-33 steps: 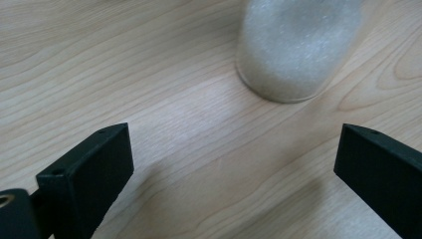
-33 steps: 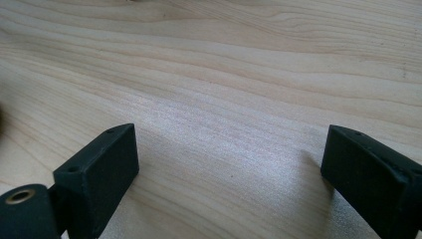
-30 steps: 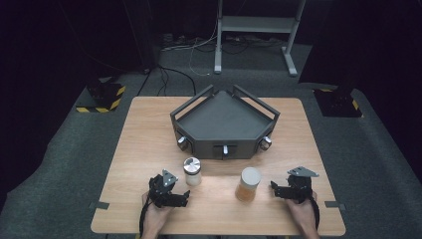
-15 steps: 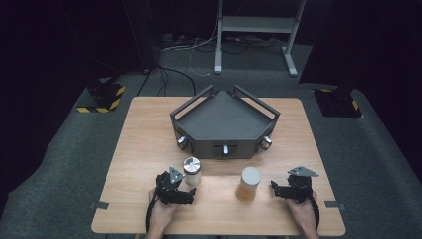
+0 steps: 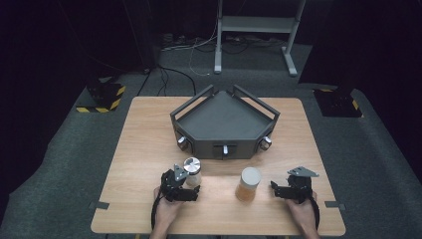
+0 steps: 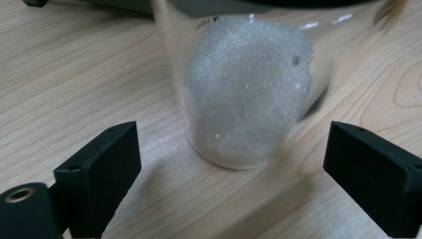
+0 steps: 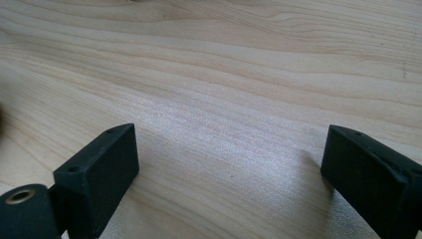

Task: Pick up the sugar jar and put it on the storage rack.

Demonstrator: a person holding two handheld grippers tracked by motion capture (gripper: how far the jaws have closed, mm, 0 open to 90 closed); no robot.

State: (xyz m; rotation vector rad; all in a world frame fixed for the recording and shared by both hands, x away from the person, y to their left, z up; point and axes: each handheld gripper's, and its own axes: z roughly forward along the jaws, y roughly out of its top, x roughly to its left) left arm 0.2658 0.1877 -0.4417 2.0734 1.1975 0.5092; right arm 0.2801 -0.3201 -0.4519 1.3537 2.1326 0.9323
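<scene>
Standing on a pale wooden tabletop (image 5: pixel 139 149): two round jars, one clear with white grains (image 6: pixel 249 99), one amber (image 5: pixel 248 184); one dark angular tray (image 5: pixel 224 122). Both tools, left (image 5: pixel 191 191) and right (image 5: pixel 276 189), spread wide, the grain jar just before the left tool.

Your right tool (image 7: pixel 231 164) is looking down along its two black jaws, and they are standing wide apart with nothing between them. One jaw is rising from the lower left corner, with a small brass-ringed hole showing on its rounded base; the other is rising from the lower right. Under them the desk (image 7: pixel 239 74) is spreading out as pale wood, its grain running in long streaks across the frame.
</scene>
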